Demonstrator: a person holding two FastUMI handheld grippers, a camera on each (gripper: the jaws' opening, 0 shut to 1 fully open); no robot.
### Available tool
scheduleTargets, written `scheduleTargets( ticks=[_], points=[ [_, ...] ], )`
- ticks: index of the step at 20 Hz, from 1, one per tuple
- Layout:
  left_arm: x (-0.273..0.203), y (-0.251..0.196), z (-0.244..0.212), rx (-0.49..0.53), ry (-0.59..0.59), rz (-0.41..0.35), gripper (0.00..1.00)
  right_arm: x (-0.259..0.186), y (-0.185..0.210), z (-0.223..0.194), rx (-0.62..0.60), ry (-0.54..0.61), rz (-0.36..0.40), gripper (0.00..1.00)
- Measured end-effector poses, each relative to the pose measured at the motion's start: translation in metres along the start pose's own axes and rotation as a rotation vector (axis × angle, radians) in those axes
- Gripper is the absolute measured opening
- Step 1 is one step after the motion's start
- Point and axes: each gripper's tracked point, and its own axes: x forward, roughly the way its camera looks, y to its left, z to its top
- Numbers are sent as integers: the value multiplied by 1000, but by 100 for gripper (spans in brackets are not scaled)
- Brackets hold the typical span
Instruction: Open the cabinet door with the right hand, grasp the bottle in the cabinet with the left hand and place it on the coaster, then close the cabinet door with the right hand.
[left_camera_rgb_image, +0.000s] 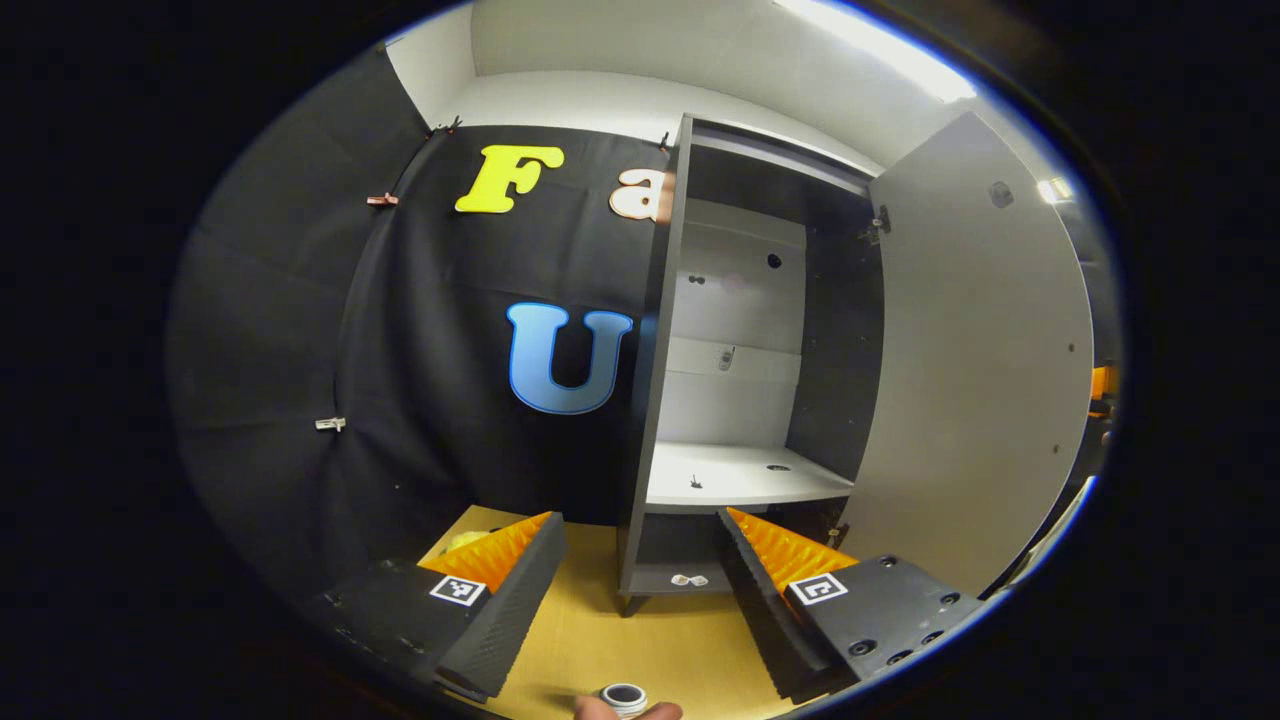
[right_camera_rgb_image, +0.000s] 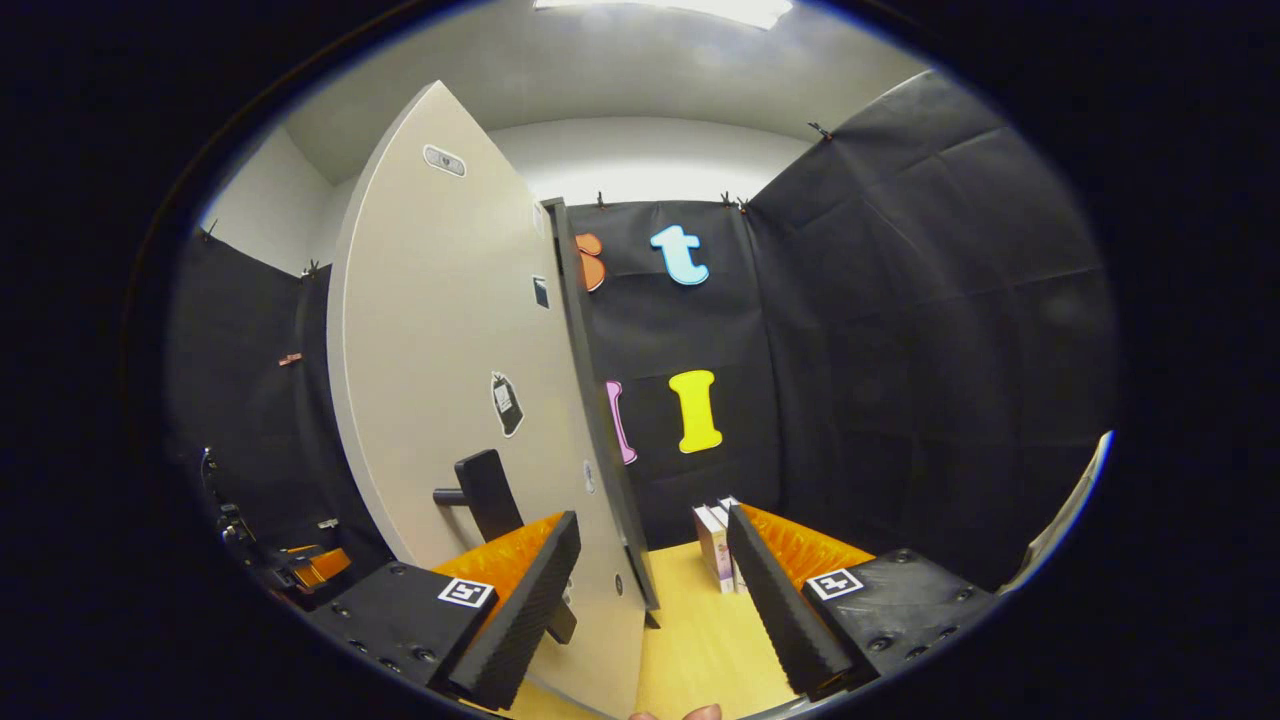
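Observation:
The dark grey cabinet (left_camera_rgb_image: 655, 400) stands open, and its white shelf (left_camera_rgb_image: 740, 475) is bare. Its pale door (left_camera_rgb_image: 975, 380) is swung out to the right. My left gripper (left_camera_rgb_image: 640, 515) is open in front of the cabinet with nothing between its fingers. A small white-rimmed round top (left_camera_rgb_image: 623, 696), maybe the bottle's, shows at the bottom edge below the fingers. A yellow-green round thing (left_camera_rgb_image: 465, 541) peeks from behind the left finger. In the right gripper view the door (right_camera_rgb_image: 450, 350) shows its outer face with a black handle (right_camera_rgb_image: 487, 492). My right gripper (right_camera_rgb_image: 650, 520) is open, with its left finger just below the handle.
Wooden tabletop (left_camera_rgb_image: 600, 640) runs under the cabinet. A few books (right_camera_rgb_image: 716, 545) stand on the table to the right of the cabinet. The other gripper (right_camera_rgb_image: 290, 570) shows far off at the left, past the door. Black cloth walls close in the booth.

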Motion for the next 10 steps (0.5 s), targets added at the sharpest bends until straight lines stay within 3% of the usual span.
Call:
scheduleTargets(
  ticks=[10],
  points=[
    [-17,28,12,30,-28,32,94,15,110,-28,-11,2,65,97]
  ],
)
